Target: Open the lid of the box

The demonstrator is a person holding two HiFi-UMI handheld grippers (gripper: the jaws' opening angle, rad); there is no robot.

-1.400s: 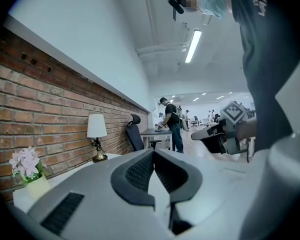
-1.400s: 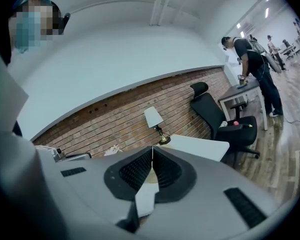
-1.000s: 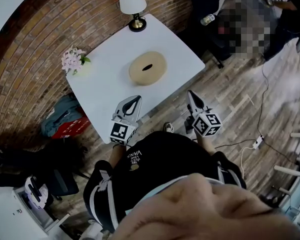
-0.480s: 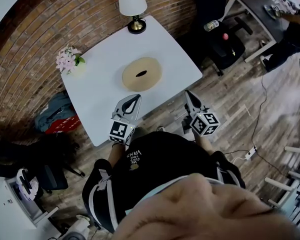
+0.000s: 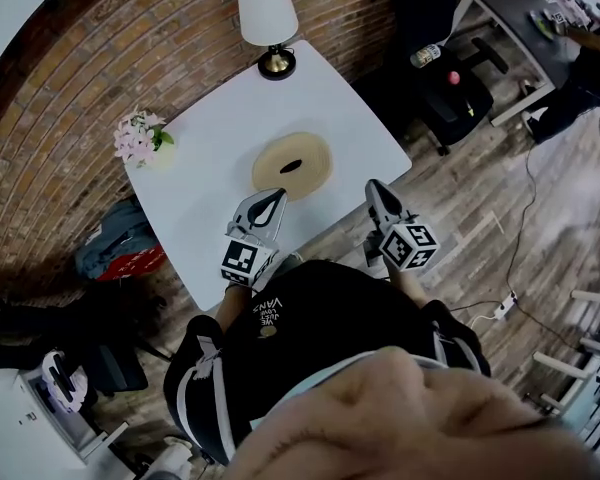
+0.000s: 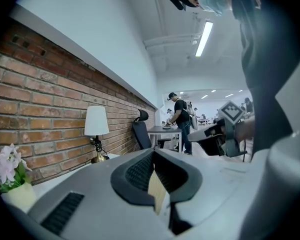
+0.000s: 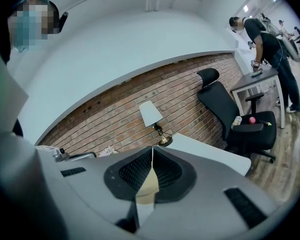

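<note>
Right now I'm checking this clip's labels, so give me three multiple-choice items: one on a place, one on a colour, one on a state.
1. Where on the table does the lamp stand?
A) the middle
B) the far corner
C) the near edge

2. What colour is the box?
A) tan
B) red
C) blue

3. How do the left gripper's jaws stand?
A) wide open
B) shut on the lid
C) shut, with nothing held

Answers:
1 B: the lamp stands at the table's farthest corner in the head view.
2 A: the round box in the middle of the table is tan.
3 C: the left gripper view shows the jaws together with nothing between them, short of the box.
</note>
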